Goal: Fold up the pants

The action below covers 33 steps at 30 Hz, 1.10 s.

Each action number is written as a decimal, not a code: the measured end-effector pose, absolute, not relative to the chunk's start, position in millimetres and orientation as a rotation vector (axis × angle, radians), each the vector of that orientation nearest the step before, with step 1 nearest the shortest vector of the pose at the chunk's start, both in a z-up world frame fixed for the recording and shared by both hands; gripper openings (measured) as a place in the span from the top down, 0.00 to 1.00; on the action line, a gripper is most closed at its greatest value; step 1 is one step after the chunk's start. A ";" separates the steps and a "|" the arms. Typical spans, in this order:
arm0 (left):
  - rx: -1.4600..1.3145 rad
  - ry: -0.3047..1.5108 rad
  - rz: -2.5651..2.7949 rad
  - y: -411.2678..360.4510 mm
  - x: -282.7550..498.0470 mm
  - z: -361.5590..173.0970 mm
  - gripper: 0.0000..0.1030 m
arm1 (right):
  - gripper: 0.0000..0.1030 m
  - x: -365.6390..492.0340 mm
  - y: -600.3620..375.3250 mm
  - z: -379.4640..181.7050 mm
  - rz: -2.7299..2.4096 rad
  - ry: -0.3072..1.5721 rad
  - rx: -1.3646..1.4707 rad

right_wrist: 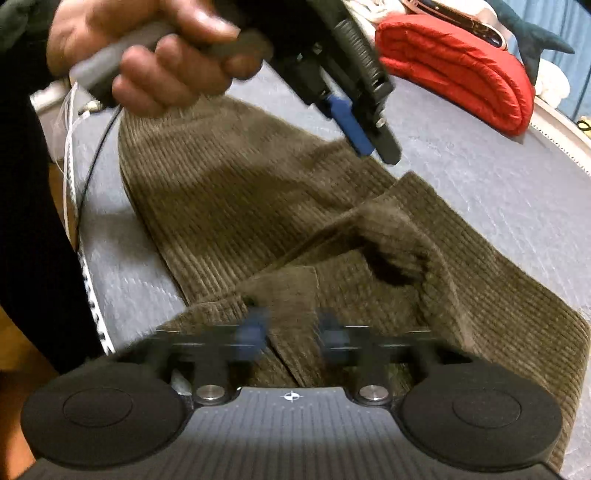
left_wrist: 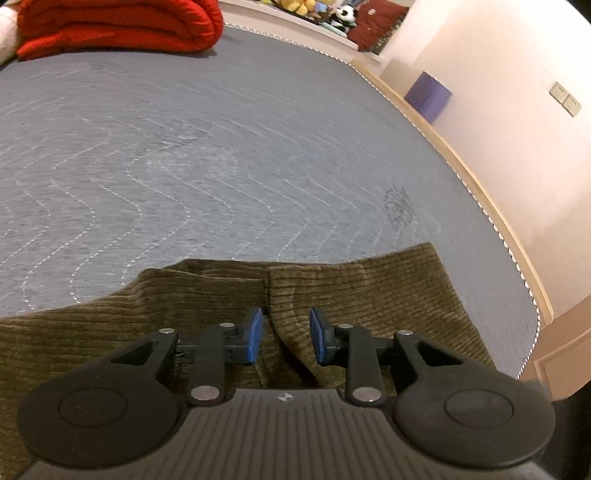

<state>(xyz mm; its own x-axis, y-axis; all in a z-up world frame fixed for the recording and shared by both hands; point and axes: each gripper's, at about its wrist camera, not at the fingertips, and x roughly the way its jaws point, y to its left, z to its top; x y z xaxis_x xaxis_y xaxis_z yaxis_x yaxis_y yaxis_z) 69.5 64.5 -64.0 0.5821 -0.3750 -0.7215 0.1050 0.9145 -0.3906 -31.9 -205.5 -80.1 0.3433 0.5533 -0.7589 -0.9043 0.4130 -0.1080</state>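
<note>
Olive corduroy pants [right_wrist: 258, 206] lie on a bed [left_wrist: 221, 155] with a grey quilted cover, partly folded, with one layer turned over another and a raised crease near the middle of the right wrist view.

Left gripper [left_wrist: 285, 341]: jaws apart, blue pads [left_wrist: 254, 339] either side of a fold ridge in the pants, nothing pinched between them. In the right wrist view this same gripper enters from 12 o'clock, one blue pad just above the cloth, and a hand [right_wrist: 147, 55] grips its handle at 11 o'clock.

Right gripper [right_wrist: 291, 332]: blurred, jaws apart, low over the pants at 6 o'clock; contact with the cloth cannot be determined.

A folded red blanket [left_wrist: 118, 26] sits at 11 o'clock in the left wrist view, well apart from the pants. Stuffed toys [left_wrist: 332, 14] line a ledge at 1 o'clock. A purple box [left_wrist: 428, 92] stands by the wall at 2 o'clock.
</note>
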 end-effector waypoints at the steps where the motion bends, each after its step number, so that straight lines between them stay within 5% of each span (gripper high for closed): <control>1: -0.334 0.905 -0.279 67.8 69.2 -62.9 0.70 | 0.85 -30.0 -211.4 -69.4 1.015 0.680 -0.551; 6: -0.403 0.903 -0.263 82.4 70.0 -61.7 0.70 | 0.85 -37.2 -246.6 -11.5 1.218 0.596 -0.339; 10: -0.440 0.947 -0.281 83.6 75.3 -69.7 0.64 | 0.76 -63.4 -246.0 -37.1 1.371 0.702 -0.559; 12: -0.462 0.976 -0.292 81.0 77.8 -75.5 0.52 | 0.57 -76.4 -240.6 -53.4 1.320 0.668 -0.678; 15: -0.507 1.012 -0.297 79.0 81.5 -85.5 0.50 | 0.29 -80.2 -235.5 -59.7 1.285 0.655 -0.658; 18: -0.574 1.047 -0.305 79.6 87.2 -98.0 0.50 | 0.28 -89.5 -229.9 -64.7 1.260 0.599 -0.733; 23: -0.568 1.109 -0.304 69.0 98.0 -121.1 0.50 | 0.31 -100.2 -218.7 -83.8 1.232 0.556 -0.881; 25: -0.511 1.127 -0.288 61.5 101.0 -128.7 0.50 | 0.41 -104.2 -217.5 -88.2 1.209 0.520 -0.949; 27: -0.479 1.115 -0.297 55.3 102.2 -130.0 0.49 | 0.70 -103.3 -221.4 -84.2 1.185 0.492 -0.983; 30: -0.466 1.107 -0.314 50.3 103.0 -128.5 0.49 | 0.84 -85.3 -229.2 -58.8 1.181 0.517 -0.862; 33: -0.405 1.099 -0.324 47.7 102.0 -124.9 0.76 | 0.85 -71.1 -244.2 -24.4 1.160 0.485 -0.694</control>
<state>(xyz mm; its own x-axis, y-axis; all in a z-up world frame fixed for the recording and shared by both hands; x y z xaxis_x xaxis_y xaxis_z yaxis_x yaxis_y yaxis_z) 102.0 47.7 -124.9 0.4206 -0.4463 -0.7899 0.0530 0.8812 -0.4697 -71.1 -244.2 -24.4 0.3364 0.6591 -0.6726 -0.9417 0.2331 -0.2425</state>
